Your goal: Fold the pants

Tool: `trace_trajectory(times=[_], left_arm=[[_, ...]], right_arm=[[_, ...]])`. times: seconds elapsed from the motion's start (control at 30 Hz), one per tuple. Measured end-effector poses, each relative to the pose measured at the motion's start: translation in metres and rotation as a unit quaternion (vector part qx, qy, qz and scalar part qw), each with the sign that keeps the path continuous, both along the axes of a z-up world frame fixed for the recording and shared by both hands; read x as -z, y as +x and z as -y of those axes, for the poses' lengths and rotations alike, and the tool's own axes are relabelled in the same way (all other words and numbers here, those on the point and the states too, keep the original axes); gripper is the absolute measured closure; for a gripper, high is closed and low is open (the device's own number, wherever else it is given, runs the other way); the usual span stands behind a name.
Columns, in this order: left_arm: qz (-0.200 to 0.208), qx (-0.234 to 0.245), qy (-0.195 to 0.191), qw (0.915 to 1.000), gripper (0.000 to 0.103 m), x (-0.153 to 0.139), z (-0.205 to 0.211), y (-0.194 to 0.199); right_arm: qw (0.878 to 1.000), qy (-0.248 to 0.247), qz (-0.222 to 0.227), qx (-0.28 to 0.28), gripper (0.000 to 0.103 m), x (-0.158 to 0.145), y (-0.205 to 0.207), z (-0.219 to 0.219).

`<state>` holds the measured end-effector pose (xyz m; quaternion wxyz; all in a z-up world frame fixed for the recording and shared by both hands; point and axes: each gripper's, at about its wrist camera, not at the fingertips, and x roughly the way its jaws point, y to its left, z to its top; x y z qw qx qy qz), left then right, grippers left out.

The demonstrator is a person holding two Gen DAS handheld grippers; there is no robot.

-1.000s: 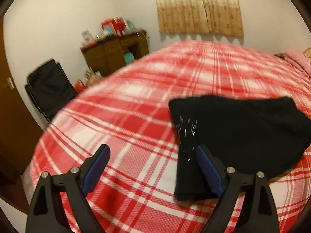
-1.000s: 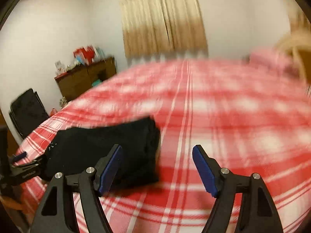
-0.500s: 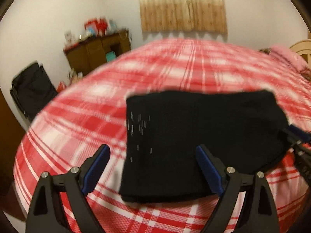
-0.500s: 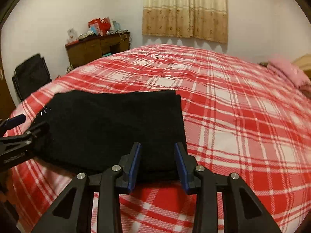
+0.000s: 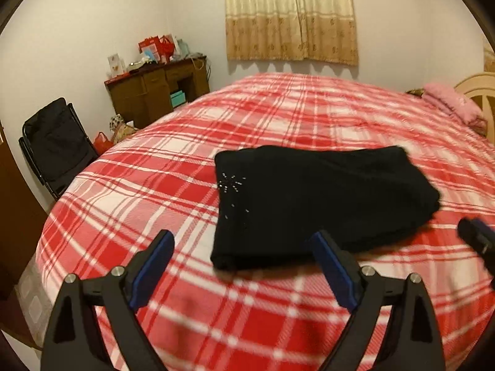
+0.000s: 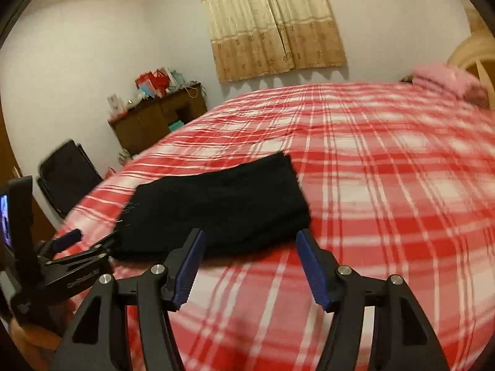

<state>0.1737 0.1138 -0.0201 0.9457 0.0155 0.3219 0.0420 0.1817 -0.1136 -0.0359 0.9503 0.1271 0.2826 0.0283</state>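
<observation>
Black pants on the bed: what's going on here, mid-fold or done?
Looks about done. A person holds a claw in each hand over a red plaid bed. The black pants lie folded into a compact rectangle, and nothing grips them. The left claw is open in front of their near edge. The right claw has just been opening, with nothing between its pads, also just short of the pants.

My black pants (image 5: 321,201) lie folded into a flat rectangle, mid-frame on the red plaid bed (image 5: 154,191), small silver studs at their left edge.
</observation>
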Motion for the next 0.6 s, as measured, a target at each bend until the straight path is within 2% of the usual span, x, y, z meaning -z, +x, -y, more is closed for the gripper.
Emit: trace_trajectory(times=[0.07, 0.27, 0.33, 0.47, 0.6], left_arm=[[0.012, 0.006, -0.003, 0.9999, 0.001, -0.006, 0.003, -0.019], [0.035, 0.011, -0.005, 0.9993, 0.000, -0.016, 0.009, -0.066], [0.043, 0.016, -0.002, 0.9990, 0.000, -0.017, 0.010, -0.078], [0.059, 0.030, 0.025, 0.9975, 0.000, -0.018, 0.014, -0.099], [0.075, 0.036, 0.041, 0.9957, 0.000, -0.022, 0.014, -0.116]], right_arm=[[1.000, 0.010, 0.003, 0.007, 0.040, -0.001, -0.019, -0.003], [1.000, 0.021, 0.001, 0.016, 0.039, -0.008, -0.067, -0.011], [1.000, 0.009, 0.012, 0.026, 0.039, -0.014, -0.084, -0.014], [0.998, -0.029, 0.047, 0.042, 0.029, -0.026, -0.120, -0.027], [0.994, -0.054, 0.077, 0.057, 0.028, -0.032, -0.138, -0.036]])
